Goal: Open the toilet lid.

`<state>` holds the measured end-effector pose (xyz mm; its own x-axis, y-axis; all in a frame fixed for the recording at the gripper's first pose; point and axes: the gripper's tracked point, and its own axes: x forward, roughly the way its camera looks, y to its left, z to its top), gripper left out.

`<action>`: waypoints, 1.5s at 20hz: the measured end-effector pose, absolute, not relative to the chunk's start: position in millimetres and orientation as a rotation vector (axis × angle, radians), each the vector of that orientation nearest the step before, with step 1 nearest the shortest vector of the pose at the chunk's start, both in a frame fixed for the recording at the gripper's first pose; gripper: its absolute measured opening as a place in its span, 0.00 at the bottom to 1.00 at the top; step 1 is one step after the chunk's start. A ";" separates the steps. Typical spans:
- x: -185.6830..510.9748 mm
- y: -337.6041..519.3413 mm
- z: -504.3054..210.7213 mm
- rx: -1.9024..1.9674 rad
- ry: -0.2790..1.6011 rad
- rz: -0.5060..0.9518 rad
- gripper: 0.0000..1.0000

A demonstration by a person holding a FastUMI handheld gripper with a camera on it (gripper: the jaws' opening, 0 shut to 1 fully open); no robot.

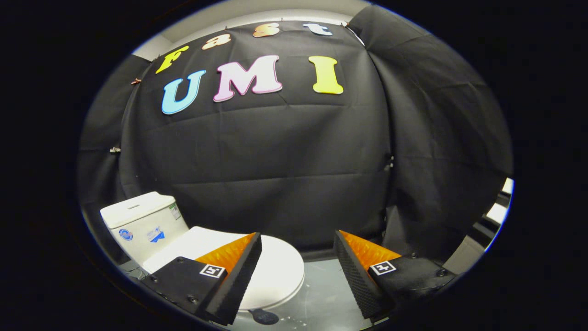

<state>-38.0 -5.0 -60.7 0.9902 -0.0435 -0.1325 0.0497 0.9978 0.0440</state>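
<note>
A white toilet stands low ahead of my fingers. Its tank [143,220] sits to the left against the black cloth wall, with stickers on its front. The lid [275,269] lies flat and closed over the bowl, reaching out past my left finger, which covers part of it. My gripper [297,243] hovers above and in front of the toilet, open wide with nothing between its fingers. The left finger [239,271] overlaps the lid in the picture; the right finger [353,271] is off to the lid's right, over the floor.
A grey glossy floor [321,294] spreads under the toilet's front. Black cloth walls [275,161] close off the back and the right side. A small dark object [264,316] lies on the floor below the lid's front edge.
</note>
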 end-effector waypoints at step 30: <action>-99.3 39.2 -262.4 1.184 0.578 0.041 0.34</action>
